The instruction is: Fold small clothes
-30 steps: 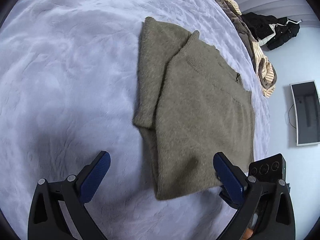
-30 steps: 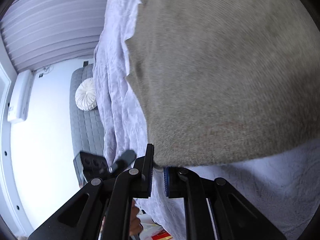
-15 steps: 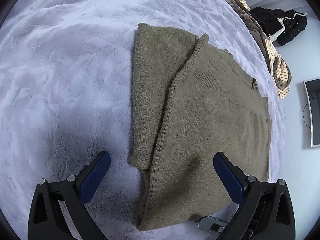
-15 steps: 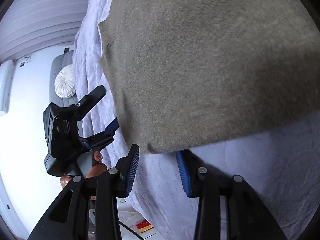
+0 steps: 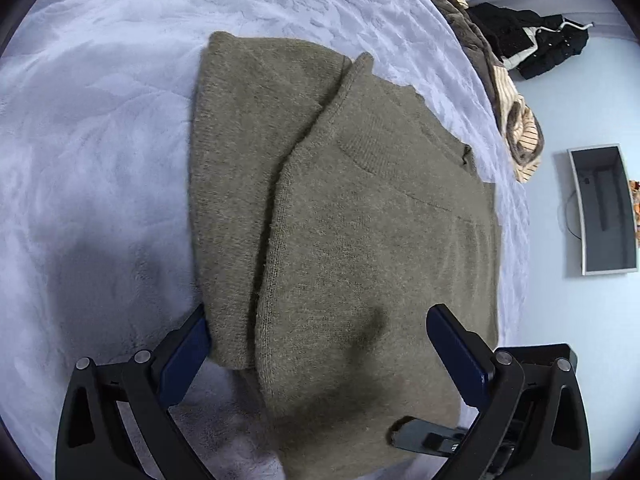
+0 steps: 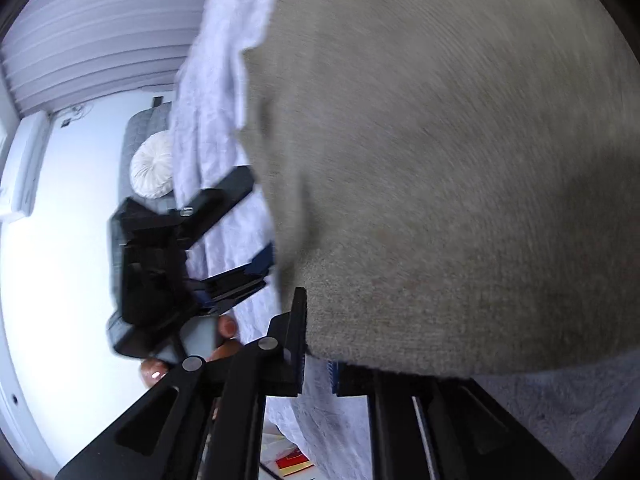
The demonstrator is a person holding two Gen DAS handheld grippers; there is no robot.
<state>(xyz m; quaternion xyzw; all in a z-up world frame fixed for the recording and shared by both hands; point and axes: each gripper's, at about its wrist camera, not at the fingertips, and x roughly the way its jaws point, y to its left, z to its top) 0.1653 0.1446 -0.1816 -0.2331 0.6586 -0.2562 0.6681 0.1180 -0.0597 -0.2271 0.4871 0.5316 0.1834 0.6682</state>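
An olive knit sweater (image 5: 360, 240) lies partly folded on a lavender plush blanket (image 5: 100, 140), one side lapped over the other. My left gripper (image 5: 320, 348) is open wide and straddles the sweater's near edge, one pad at each side; it also shows in the right wrist view, left gripper (image 6: 256, 220), in a person's hand. My right gripper (image 6: 318, 354) is closing its jaws at the sweater (image 6: 440, 180) hem, and the knit edge sits between the pads. Part of it pokes out under the sweater's near corner in the left wrist view.
A heap of striped and brown clothes (image 5: 516, 120) and a black garment (image 5: 532, 44) lie at the bed's far right edge. A grey monitor-like panel (image 5: 604, 208) sits beyond it. A round white cushion (image 6: 152, 170) rests on a grey seat by the wall.
The left gripper came closer to the sweater and now straddles its near edge. The right gripper's jaws opened off the hem half a second ago and have come together on it again.
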